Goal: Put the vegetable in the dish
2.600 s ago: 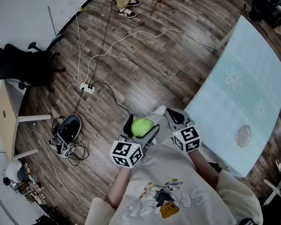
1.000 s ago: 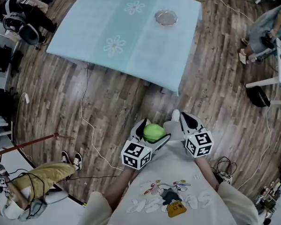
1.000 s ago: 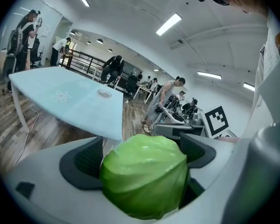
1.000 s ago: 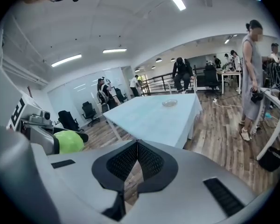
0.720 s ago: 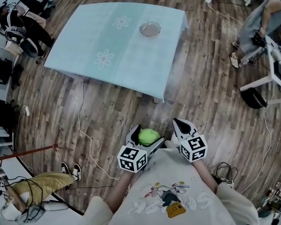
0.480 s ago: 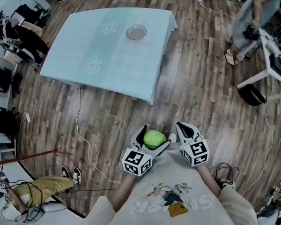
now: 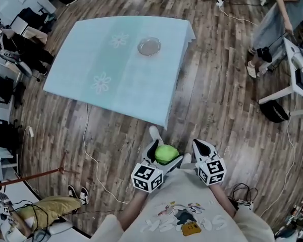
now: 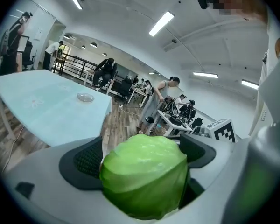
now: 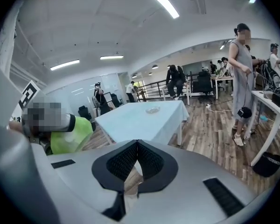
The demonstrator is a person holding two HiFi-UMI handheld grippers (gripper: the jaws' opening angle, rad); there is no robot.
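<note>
Cabbage [image 7: 166, 154], round and pale green, is sitting between the jaws of the left gripper [image 7: 160, 155], which we are holding low in front of our chest above the wooden floor [image 7: 217, 100]. In the left gripper view the two dark pads are pressing against its sides, so this gripper is clamping the cabbage. We are holding the right gripper [image 7: 198, 145] just beside it, and its own view is showing the ribbed pads meeting tip to tip with nothing between them.

The dish [image 7: 149, 46], small, shallow and clear, is resting on the far half of a table [image 7: 116, 79] covered with a light blue cloth bearing two flower prints. The table is standing well apart from both grippers, with bare floor between, so the cabbage is well away from the dish. A white cable [image 7: 87, 135] is trailing over the floor by the table's near left edge. A person [image 7: 275, 19] in a grey garment is standing at the right, beside a white desk [image 7: 298, 79].
</note>
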